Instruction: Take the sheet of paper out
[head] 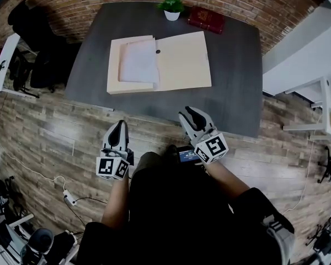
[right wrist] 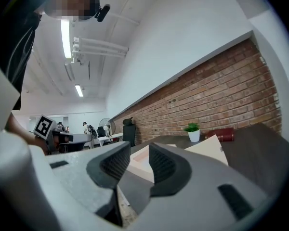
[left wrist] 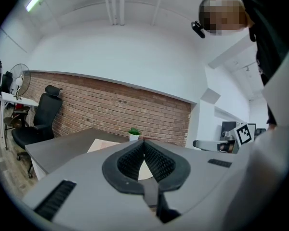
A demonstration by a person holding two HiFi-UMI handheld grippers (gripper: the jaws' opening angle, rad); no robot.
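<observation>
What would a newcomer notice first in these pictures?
An open beige folder lies in the middle of the dark table, with white paper in its left half. A small plant and a red book sit at the far edge. The left claw, shut, and the right claw, open, hover short of the near edge.
</observation>
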